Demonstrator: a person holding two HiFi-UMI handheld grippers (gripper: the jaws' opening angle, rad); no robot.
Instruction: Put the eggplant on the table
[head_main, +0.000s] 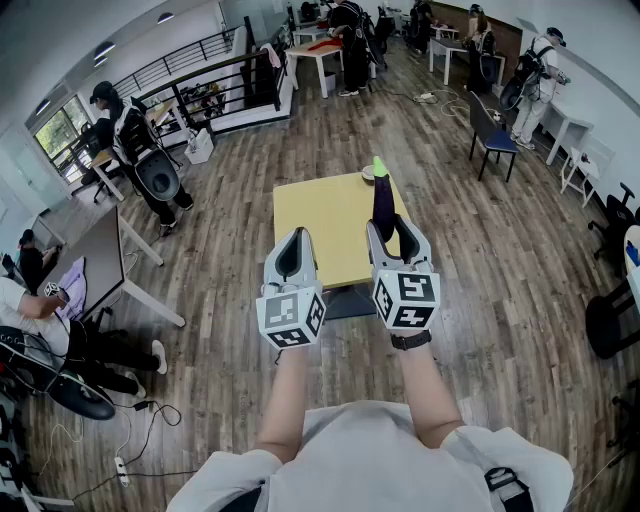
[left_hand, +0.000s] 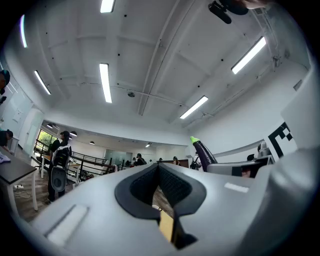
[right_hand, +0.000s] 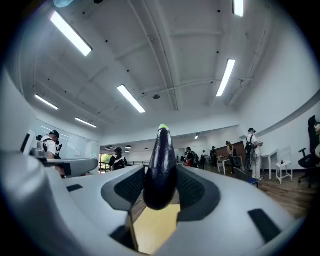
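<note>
The head view is looking steeply down on the left gripper (head_main: 293, 248), right gripper (head_main: 398, 232) and table (head_main: 320, 215) beyond. Each gripper view is looking closely along its jaws, tilting up toward the ceiling (left_hand: 150, 60); all three are sharing the eggplant (head_main: 383, 200) (left_hand: 204, 152) (right_hand: 161, 167).

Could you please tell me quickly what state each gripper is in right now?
Left gripper: closed, with nothing between its jaws.
Right gripper: closed on the eggplant, which is held upright with its green tip up.

Bright, even light from ceiling strip lights (right_hand: 131, 98) — soft shadows, strong fisheye bending, dark corners.
</note>
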